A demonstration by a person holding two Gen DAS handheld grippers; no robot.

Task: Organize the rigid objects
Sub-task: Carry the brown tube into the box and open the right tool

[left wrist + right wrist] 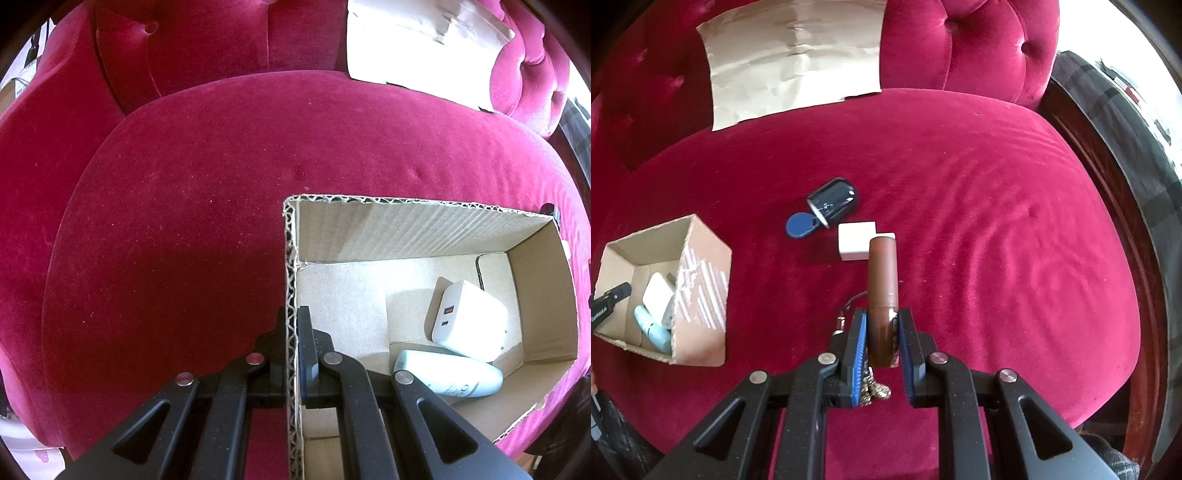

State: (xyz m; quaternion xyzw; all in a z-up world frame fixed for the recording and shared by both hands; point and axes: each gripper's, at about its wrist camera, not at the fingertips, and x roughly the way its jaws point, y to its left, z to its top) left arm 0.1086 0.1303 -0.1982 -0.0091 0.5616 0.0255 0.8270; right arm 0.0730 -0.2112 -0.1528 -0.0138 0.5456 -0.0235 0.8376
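The left gripper (pixel 291 332) is pinching the cardboard box (pixel 424 225) wall at six o'clock; the right gripper (pixel 882 332) is clamping a brown tube (pixel 882 273).

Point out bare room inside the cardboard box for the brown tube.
In the cardboard box, the floor by the left tool is bare. The far right corner is crowded: white charger leaning on the pale blue bottle.

Open brown cardboard box (pixel 701 280) near the red velvet seat's left edge, holding white charger block (pixel 465 319) and pale blue tube (pixel 450 373), brown cylindrical tube (pixel 882 291), dark blue cylinder (pixel 833 199), blue tag (pixel 798 224), white cube (pixel 855 240) mid-seat.
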